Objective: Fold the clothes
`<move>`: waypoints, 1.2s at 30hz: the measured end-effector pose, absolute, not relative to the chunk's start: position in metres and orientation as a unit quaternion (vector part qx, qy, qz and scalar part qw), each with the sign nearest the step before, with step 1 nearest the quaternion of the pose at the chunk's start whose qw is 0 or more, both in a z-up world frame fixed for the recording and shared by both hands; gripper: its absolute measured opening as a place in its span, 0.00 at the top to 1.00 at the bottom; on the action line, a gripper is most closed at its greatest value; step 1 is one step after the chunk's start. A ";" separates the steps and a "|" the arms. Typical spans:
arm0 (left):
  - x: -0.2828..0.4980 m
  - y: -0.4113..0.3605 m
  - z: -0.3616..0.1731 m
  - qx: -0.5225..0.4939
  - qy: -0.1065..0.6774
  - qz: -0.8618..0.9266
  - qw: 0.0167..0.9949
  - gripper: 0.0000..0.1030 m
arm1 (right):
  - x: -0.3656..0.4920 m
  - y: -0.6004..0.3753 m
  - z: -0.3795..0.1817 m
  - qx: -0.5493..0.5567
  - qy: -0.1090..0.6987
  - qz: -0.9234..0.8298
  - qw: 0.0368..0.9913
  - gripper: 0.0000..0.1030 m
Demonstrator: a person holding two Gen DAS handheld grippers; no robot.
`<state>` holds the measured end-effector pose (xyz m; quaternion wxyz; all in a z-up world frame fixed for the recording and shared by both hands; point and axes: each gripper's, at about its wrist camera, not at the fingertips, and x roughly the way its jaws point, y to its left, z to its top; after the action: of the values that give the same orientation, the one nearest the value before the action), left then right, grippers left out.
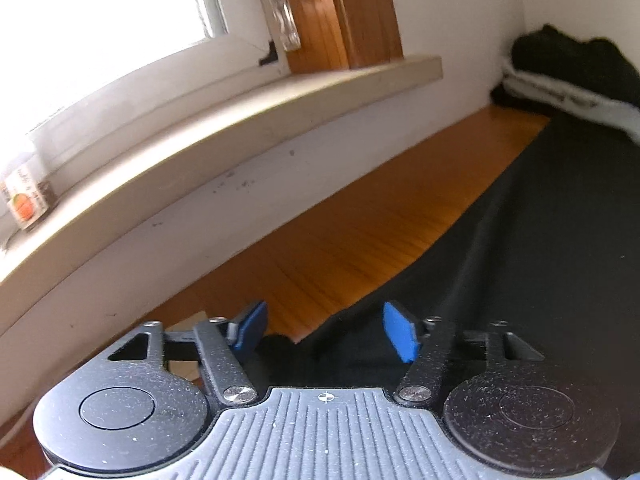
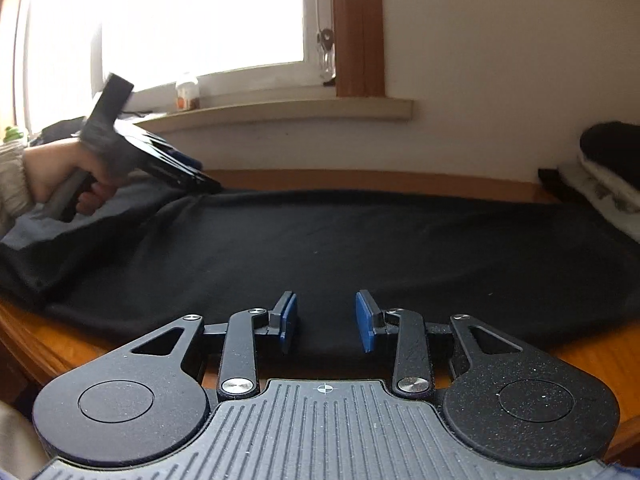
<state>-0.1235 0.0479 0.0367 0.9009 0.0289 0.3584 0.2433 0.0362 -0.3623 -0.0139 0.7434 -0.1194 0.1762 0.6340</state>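
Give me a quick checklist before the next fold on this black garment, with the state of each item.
1. Black garment spread flat on the wooden table: mostly ok, bunched at its left end.
2. Left tongs open over the garment's edge: ok; no cloth pinched.
3. Right tongs open at the near hem: ok; nothing gripped.
4. Folded pile at the far right clear of the garment: cannot tell.
5. Jar on the windowsill out of the way: ok.

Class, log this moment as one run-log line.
left gripper: open, at black garment edge | right gripper: open, over garment | stack: corner
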 end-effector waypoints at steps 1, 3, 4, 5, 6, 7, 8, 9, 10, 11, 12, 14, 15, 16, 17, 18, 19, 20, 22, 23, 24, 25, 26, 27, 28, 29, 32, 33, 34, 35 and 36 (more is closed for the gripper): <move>-0.122 0.050 0.036 0.026 0.359 0.240 0.902 0.38 | 0.036 -0.364 -0.015 -0.118 0.173 0.636 0.743 0.67; -0.119 0.055 0.034 0.019 0.361 0.238 0.901 0.40 | 0.037 -0.369 -0.017 -0.116 0.166 0.641 0.740 0.67; -0.117 0.059 0.034 0.019 0.363 0.255 0.896 0.41 | 0.037 -0.370 -0.016 -0.115 0.166 0.642 0.739 0.67; -0.115 0.061 0.034 0.018 0.365 0.265 0.892 0.41 | 0.037 -0.371 -0.016 -0.112 0.168 0.643 0.739 0.67; -0.114 0.062 0.034 0.016 0.366 0.272 0.890 0.42 | 0.037 -0.373 -0.017 -0.110 0.167 0.644 0.738 0.67; -0.113 0.064 0.034 0.015 0.367 0.279 0.887 0.42 | 0.036 -0.374 -0.017 -0.109 0.166 0.645 0.738 0.67; -0.111 0.064 0.034 0.018 0.370 0.280 0.886 0.43 | 0.036 -0.375 -0.017 -0.108 0.165 0.645 0.738 0.67; -0.110 0.061 0.035 0.026 0.373 0.279 0.884 0.43 | 0.035 -0.376 -0.018 -0.106 0.164 0.646 0.738 0.67; -0.109 0.058 0.037 0.029 0.372 0.281 0.884 0.42 | 0.034 -0.378 -0.019 -0.105 0.163 0.646 0.739 0.67; -0.109 0.055 0.038 0.031 0.369 0.282 0.885 0.42 | 0.033 -0.379 -0.019 -0.104 0.161 0.646 0.739 0.67; -0.107 0.051 0.041 0.029 0.362 0.277 0.890 0.42 | 0.032 -0.381 -0.019 -0.101 0.162 0.646 0.739 0.67; -0.102 0.042 0.046 0.025 0.349 0.258 0.901 0.40 | 0.030 -0.382 -0.021 -0.098 0.160 0.645 0.740 0.67; -0.099 0.037 0.047 0.024 0.345 0.242 0.906 0.38 | 0.029 -0.382 -0.021 -0.098 0.158 0.645 0.741 0.67; -0.093 0.032 0.047 0.026 0.345 0.233 0.909 0.38 | 0.029 -0.382 -0.021 -0.097 0.157 0.645 0.741 0.67; -0.087 0.027 0.047 0.029 0.347 0.225 0.910 0.39 | 0.029 -0.382 -0.022 -0.095 0.157 0.645 0.741 0.67; -0.081 0.023 0.046 0.032 0.349 0.217 0.911 0.39 | 0.030 -0.382 -0.022 -0.094 0.156 0.645 0.742 0.67; -0.075 0.019 0.045 0.036 0.350 0.211 0.912 0.40 | 0.030 -0.382 -0.022 -0.092 0.156 0.645 0.742 0.67; -0.070 0.016 0.043 0.041 0.354 0.207 0.911 0.41 | 0.030 -0.382 -0.023 -0.091 0.155 0.645 0.742 0.67; -0.056 0.015 0.036 0.059 0.374 0.218 0.899 0.43 | 0.030 -0.382 -0.024 -0.088 0.152 0.646 0.743 0.67; -0.053 0.017 0.034 0.061 0.373 0.225 0.898 0.43 | 0.030 -0.383 -0.024 -0.087 0.151 0.646 0.743 0.67; -0.051 0.019 0.033 0.062 0.369 0.231 0.898 0.43 | 0.030 -0.384 -0.025 -0.086 0.149 0.647 0.743 0.67; -0.050 0.022 0.033 0.061 0.370 0.238 0.896 0.43 | 0.029 -0.385 -0.025 -0.086 0.148 0.647 0.743 0.67; -0.049 0.025 0.033 0.061 0.372 0.243 0.894 0.43 | 0.029 -0.386 -0.026 -0.084 0.147 0.648 0.743 0.67; -0.049 0.026 0.033 0.063 0.374 0.244 0.893 0.43 | 0.029 -0.386 -0.026 -0.084 0.145 0.648 0.743 0.67; -0.047 0.027 0.033 0.062 0.375 0.246 0.892 0.43 | 0.029 -0.387 -0.026 -0.083 0.144 0.648 0.743 0.67; -0.046 0.027 0.033 0.064 0.375 0.249 0.891 0.43 | 0.028 -0.387 -0.026 -0.082 0.143 0.649 0.743 0.67; -0.042 0.025 0.033 0.069 0.376 0.256 0.888 0.41 | 0.027 -0.389 -0.027 -0.079 0.140 0.649 0.744 0.67; -0.045 0.023 0.034 0.065 0.373 0.255 0.890 0.39 | 0.027 -0.389 -0.027 -0.077 0.140 0.649 0.744 0.67; -0.048 0.022 0.036 0.059 0.369 0.253 0.892 0.38 | 0.027 -0.389 -0.027 -0.075 0.140 0.649 0.744 0.67; -0.052 0.020 0.038 0.053 0.366 0.251 0.895 0.33 | 0.026 -0.389 -0.028 -0.074 0.139 0.649 0.745 0.67; -0.056 0.019 0.039 0.048 0.362 0.249 0.897 0.27 | 0.026 -0.389 -0.028 -0.073 0.138 0.648 0.745 0.67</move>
<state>-0.0560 0.0187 0.0394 0.8973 0.0475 0.3617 0.2485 0.0259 -0.3886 -0.0278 0.7452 -0.0734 0.1379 0.6483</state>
